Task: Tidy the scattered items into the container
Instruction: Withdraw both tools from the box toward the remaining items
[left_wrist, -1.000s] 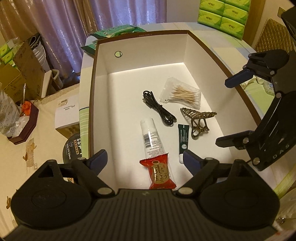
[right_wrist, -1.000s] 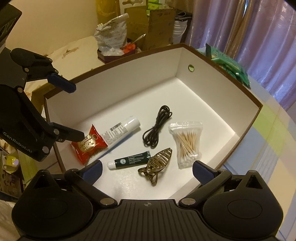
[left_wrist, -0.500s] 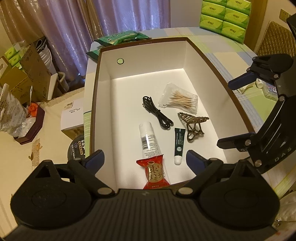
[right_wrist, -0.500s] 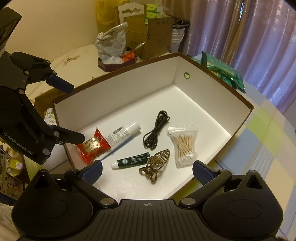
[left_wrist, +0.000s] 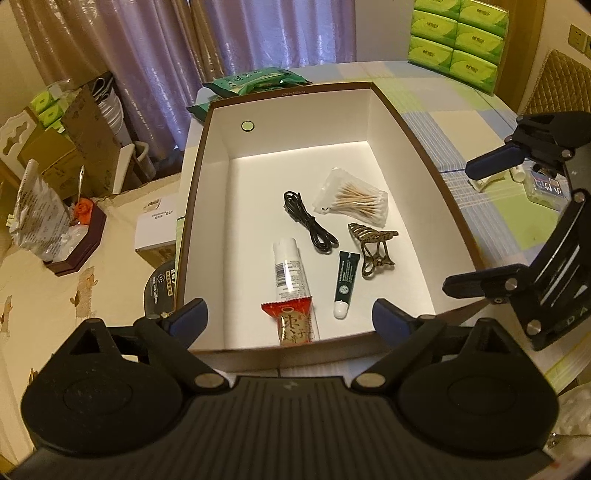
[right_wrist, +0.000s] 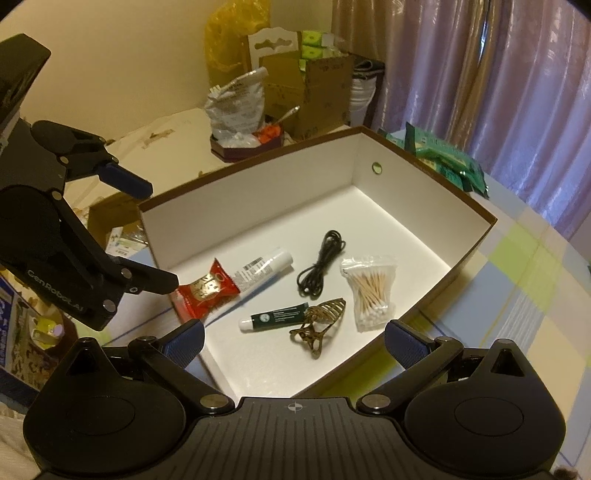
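We see box (left_wrist: 207, 206) with red snack packet (left_wrist: 294, 325) ahead of our left gripper (left_wrist: 290, 318) | both grippers wide, empty | right gripper (right_wrist: 293, 338) above near rim

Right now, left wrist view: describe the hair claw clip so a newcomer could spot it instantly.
Find the big white-lined box with a brown rim in the middle of the table. On its floor, on the right, the hair claw clip lies just nearer than the bag of cotton swabs and beside the dark green tube. It is the only bronze, open-ribbed metal piece there.
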